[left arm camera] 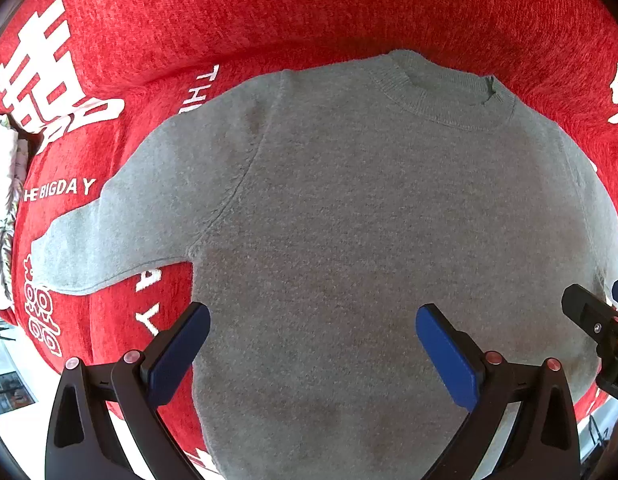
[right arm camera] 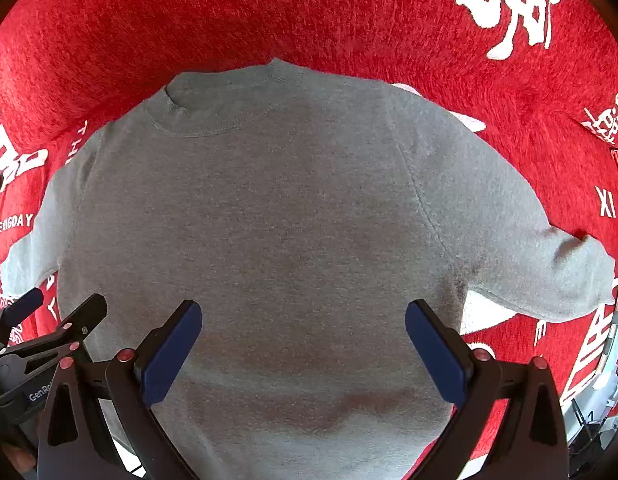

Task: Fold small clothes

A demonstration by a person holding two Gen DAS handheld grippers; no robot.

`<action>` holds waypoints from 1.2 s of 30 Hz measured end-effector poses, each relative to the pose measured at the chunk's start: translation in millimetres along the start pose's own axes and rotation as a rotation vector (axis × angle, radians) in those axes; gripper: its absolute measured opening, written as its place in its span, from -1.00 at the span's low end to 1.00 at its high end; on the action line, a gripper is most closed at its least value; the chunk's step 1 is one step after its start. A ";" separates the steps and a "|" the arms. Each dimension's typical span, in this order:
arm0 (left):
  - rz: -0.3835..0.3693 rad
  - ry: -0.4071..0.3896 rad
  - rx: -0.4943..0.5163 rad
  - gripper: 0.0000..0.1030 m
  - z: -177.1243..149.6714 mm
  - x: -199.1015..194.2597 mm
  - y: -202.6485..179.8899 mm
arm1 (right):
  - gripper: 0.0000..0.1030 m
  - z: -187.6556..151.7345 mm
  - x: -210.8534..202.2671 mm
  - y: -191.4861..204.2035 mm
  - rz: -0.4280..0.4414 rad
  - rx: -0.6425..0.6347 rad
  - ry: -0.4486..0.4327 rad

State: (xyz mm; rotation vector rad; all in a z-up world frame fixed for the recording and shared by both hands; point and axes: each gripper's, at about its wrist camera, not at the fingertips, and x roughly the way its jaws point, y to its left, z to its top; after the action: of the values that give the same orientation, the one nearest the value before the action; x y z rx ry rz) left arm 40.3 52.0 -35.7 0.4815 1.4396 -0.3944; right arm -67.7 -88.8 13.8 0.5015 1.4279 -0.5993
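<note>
A small grey knit sweater [left arm camera: 349, 208] lies flat and spread out on a red cloth, collar far, hem toward me; it also shows in the right wrist view [right arm camera: 277, 216]. Its left sleeve [left arm camera: 121, 232] and its right sleeve [right arm camera: 541, 264] both stretch outward. My left gripper [left arm camera: 313, 344] is open and empty above the lower left body. My right gripper [right arm camera: 303, 340] is open and empty above the lower right body. Each gripper shows at the edge of the other's view, the right one [left arm camera: 601, 320] and the left one [right arm camera: 49, 320].
The red cloth [left arm camera: 269, 12] with white lettering covers the surface and rises in a fold behind the collar. Its near edge and a white surface show at the bottom left [left arm camera: 21, 364]. Some clutter lies at the far left [left arm camera: 5, 184].
</note>
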 end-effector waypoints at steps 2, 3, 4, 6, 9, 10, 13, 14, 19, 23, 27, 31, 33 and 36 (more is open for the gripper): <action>0.000 0.000 0.000 1.00 0.2 0.5 0.9 | 0.98 -0.1 -0.4 -0.8 0.005 -0.003 -0.011; 0.000 0.000 -0.001 1.00 0.6 0.7 1.1 | 0.98 -0.1 -0.7 -0.2 0.012 -0.002 -0.014; -0.001 0.000 -0.001 1.00 0.4 0.5 1.7 | 0.98 0.3 -1.1 0.0 0.012 -0.002 -0.013; -0.001 0.001 -0.004 1.00 0.6 0.9 3.3 | 0.98 -0.3 -1.5 -0.3 0.004 -0.001 -0.004; -0.004 0.001 -0.006 1.00 1.3 2.1 5.9 | 0.98 -0.6 -1.9 -0.8 0.008 -0.001 0.006; -0.005 0.002 -0.006 1.00 1.4 2.2 6.6 | 0.98 -0.6 -2.1 -1.0 0.007 -0.001 0.007; -0.010 -0.002 -0.004 1.00 2.3 2.5 9.0 | 0.98 -2.0 -3.3 -0.3 0.036 0.006 0.007; -0.011 -0.003 -0.005 1.00 2.7 2.8 10.5 | 0.98 -2.7 -3.5 -0.3 0.041 0.009 0.010; -0.020 -0.002 -0.021 1.00 5.2 5.5 16.4 | 0.98 -4.5 -3.1 0.6 0.030 0.014 0.024; -0.028 0.002 -0.041 1.00 5.8 8.8 24.8 | 0.98 -4.2 -2.9 3.1 0.017 0.014 0.033; -0.035 0.003 -0.060 1.00 6.5 12.1 33.9 | 0.98 -2.4 -1.8 11.1 0.005 0.010 0.038; -0.042 0.002 -0.079 1.00 7.0 15.5 45.8 | 0.98 -2.7 -5.1 24.0 0.030 -0.008 0.017; -0.051 0.000 -0.096 1.00 6.5 17.5 54.8 | 0.98 -2.7 -6.5 32.5 0.046 -0.020 0.007; -0.081 -0.007 -0.133 1.00 4.8 20.8 74.6 | 0.98 -2.0 -8.6 51.5 0.083 -0.057 0.000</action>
State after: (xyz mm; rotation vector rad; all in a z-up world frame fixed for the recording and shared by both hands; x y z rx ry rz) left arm 86.1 112.9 -50.4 0.3150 1.4713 -0.3619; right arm -35.9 -47.8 20.4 0.5130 1.4128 -0.4911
